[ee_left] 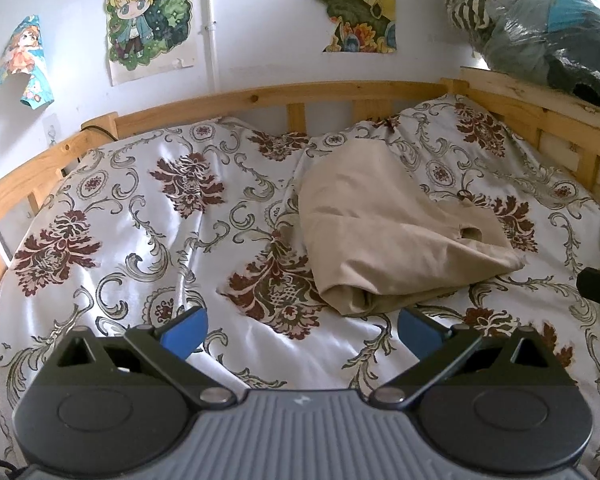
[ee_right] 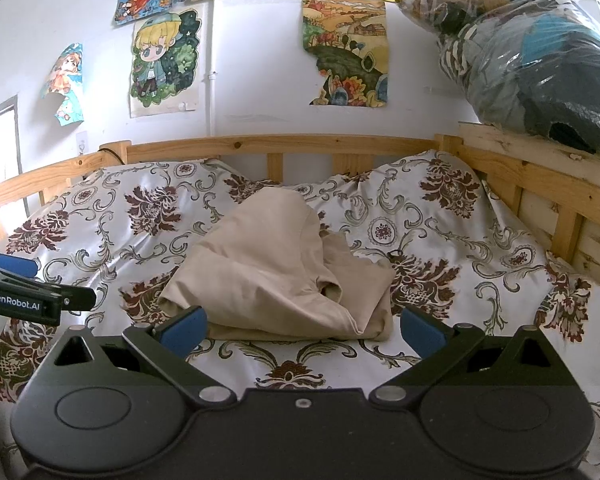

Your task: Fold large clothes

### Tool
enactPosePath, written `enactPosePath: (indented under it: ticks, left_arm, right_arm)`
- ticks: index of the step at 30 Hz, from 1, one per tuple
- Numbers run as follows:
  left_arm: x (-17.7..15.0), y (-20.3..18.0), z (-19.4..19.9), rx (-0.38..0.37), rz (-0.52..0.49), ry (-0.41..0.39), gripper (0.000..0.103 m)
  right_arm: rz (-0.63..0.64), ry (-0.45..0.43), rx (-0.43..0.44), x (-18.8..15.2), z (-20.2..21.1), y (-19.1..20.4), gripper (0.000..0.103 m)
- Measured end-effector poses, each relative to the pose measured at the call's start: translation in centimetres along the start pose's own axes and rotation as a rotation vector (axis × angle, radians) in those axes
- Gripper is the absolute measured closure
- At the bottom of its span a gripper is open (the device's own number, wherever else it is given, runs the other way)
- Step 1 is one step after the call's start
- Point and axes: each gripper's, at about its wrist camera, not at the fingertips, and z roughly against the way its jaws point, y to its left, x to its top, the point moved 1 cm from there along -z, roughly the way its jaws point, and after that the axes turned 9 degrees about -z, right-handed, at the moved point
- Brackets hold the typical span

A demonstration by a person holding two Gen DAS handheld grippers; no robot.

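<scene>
On the floral bedspread (ee_right: 140,208), a rumpled beige garment (ee_right: 276,268); left gripper (ee_left: 302,334) and right gripper (ee_right: 304,330) both agape, empty.

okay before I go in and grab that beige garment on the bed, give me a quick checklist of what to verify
1. Left gripper open, nothing held: ok.
2. Right gripper open, nothing held: ok.
3. Beige garment within view of both cameras: ok.
4. Garment spread flat for folding: not ok, it lies bunched and partly folded over itself.
5. Nothing resting on top of the garment: ok.
6. Floral bedcover smooth underneath: not ok, it is wrinkled.
</scene>
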Motion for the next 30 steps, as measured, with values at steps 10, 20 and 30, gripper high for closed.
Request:
enactPosePath:
  ticks: [10, 20, 30]
  left_arm:
    - [0.09, -0.21, -0.09, 0.002, -0.011, 0.008, 0.001]
    - [0.02, -0.43, -0.12, 0.038, -0.030, 0.011, 0.001]
    - [0.14, -0.33, -0.12, 0.054, -0.031, 0.006, 0.001]
  right_arm:
    - [-0.007, 0.006, -0.007, -0.13, -0.06, 0.02, 0.001]
    - [-0.014, 0.004, -0.019, -0.29, -0.08, 0.00, 0.001]
    - [-0.022, -0.003, -0.008, -0.27, 0.12, -0.02, 0.001]
